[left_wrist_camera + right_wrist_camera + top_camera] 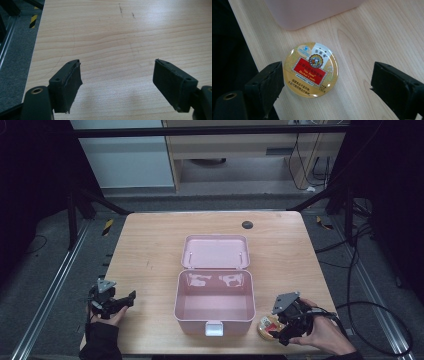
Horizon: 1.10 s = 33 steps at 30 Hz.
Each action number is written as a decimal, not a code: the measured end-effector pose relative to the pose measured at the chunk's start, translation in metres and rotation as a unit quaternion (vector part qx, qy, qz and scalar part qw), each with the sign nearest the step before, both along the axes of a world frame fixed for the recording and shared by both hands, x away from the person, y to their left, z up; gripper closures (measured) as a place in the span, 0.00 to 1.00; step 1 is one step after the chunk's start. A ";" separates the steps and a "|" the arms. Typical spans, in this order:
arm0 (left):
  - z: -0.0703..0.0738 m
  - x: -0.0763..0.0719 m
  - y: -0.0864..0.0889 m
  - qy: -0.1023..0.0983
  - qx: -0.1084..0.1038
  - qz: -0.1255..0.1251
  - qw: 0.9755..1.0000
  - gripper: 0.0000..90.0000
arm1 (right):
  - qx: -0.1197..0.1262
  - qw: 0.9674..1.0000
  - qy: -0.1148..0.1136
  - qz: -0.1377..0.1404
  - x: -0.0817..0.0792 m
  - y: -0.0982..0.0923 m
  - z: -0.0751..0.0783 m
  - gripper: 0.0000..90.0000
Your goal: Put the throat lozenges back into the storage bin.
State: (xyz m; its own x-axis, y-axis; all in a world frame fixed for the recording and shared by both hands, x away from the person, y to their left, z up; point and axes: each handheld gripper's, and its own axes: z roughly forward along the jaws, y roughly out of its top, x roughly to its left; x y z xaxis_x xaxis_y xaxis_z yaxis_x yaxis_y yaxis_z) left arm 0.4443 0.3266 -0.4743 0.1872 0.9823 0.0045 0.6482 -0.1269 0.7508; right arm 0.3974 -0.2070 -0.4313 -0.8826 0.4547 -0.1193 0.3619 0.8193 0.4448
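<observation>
Right gripper [325, 82] is hovering low over the round gold-lidded candy tin with a red label [311, 69], jaws spread wide; one jaw is sitting just beside the tin's rim, the other well apart from it. Nothing is being pinched. The tin is lying flat on the light wooden table [150, 250], near its front edge, just beside the front right corner of the open pink plastic box [215, 307]. Left gripper [117, 82] is resting at the table's front left, jaws spread over bare wood.
</observation>
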 end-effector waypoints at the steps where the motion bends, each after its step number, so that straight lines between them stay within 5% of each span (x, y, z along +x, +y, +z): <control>1: 0.000 0.000 0.000 0.000 0.000 0.000 1.000 0.24 | -0.003 1.000 0.003 0.002 0.000 0.000 0.000 0.12; 8: 0.000 0.000 0.000 -0.001 0.000 0.000 1.000 0.24 | -0.027 0.999 0.016 0.013 -0.002 0.004 -0.005 0.10; 33: 0.001 0.000 0.000 -0.002 0.003 -0.001 1.000 0.24 | -0.039 0.998 0.039 0.040 0.002 0.019 -0.025 0.11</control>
State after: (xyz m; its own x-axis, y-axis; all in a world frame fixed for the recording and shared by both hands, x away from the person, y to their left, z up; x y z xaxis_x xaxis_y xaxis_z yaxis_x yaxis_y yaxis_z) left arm 0.4440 0.3268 -0.4737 0.1891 0.9819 0.0119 0.6448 -0.1333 0.7526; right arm 0.3994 -0.1881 -0.4564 -0.9239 0.3740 -0.0807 0.3248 0.8782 0.3511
